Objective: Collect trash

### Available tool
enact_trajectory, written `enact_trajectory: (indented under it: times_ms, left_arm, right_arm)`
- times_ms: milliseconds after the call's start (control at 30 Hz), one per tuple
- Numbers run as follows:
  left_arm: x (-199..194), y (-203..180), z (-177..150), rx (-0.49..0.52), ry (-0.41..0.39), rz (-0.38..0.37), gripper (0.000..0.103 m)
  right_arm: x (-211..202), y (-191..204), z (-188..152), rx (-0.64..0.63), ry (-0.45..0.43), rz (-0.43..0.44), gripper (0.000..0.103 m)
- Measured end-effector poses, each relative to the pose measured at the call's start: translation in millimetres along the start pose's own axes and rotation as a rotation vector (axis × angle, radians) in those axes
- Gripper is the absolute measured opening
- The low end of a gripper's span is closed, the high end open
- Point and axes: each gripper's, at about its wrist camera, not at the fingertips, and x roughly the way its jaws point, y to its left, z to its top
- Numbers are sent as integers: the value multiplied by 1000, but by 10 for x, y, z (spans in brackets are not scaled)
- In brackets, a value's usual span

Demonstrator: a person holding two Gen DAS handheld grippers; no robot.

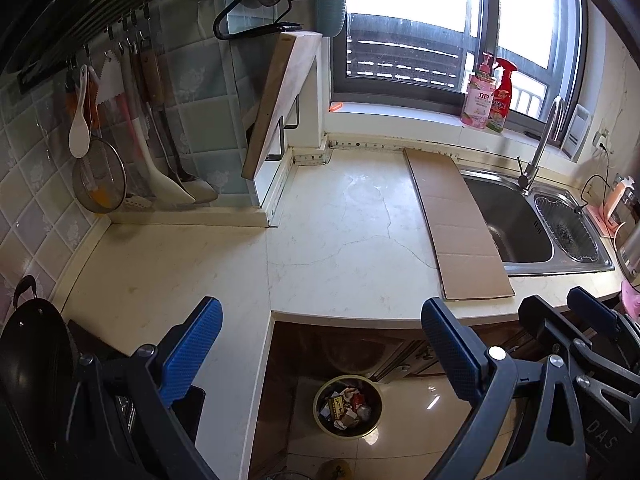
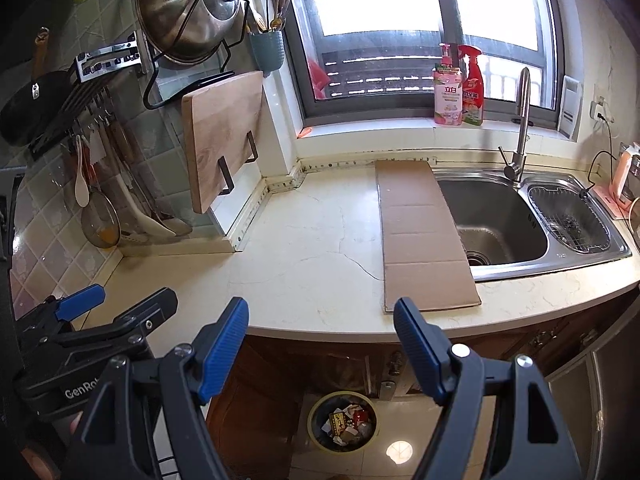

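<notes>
Both wrist views look down and forward from just off the worktop [image 1: 340,220] edge toward the window. They share the sink [image 2: 496,220], with the left view further left of it.

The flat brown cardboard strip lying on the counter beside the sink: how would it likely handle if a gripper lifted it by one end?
The flat brown cardboard strip looks thin, so probably light. Its crosswise creases suggest it would sag or fold. It partly overhangs the steel sink, so pushing may tip it in.

You stood at a cracked cream marble countertop [image 2: 320,240] under a bright, dark-framed window [image 2: 420,40]. Pale square wall tiles [image 1: 36,152] lined the left wall; glossy beige floor tiles [image 2: 420,440] reflected light below.
</notes>
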Motion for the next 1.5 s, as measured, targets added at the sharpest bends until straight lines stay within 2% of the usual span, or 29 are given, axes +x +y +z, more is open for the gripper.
enact_trajectory:
  times_ms: [1500]
  left_arm:
    - [66,35,-32,44,23,-7,98]
  right_arm:
    - [-50,-97,-97,18,8,-18,76]
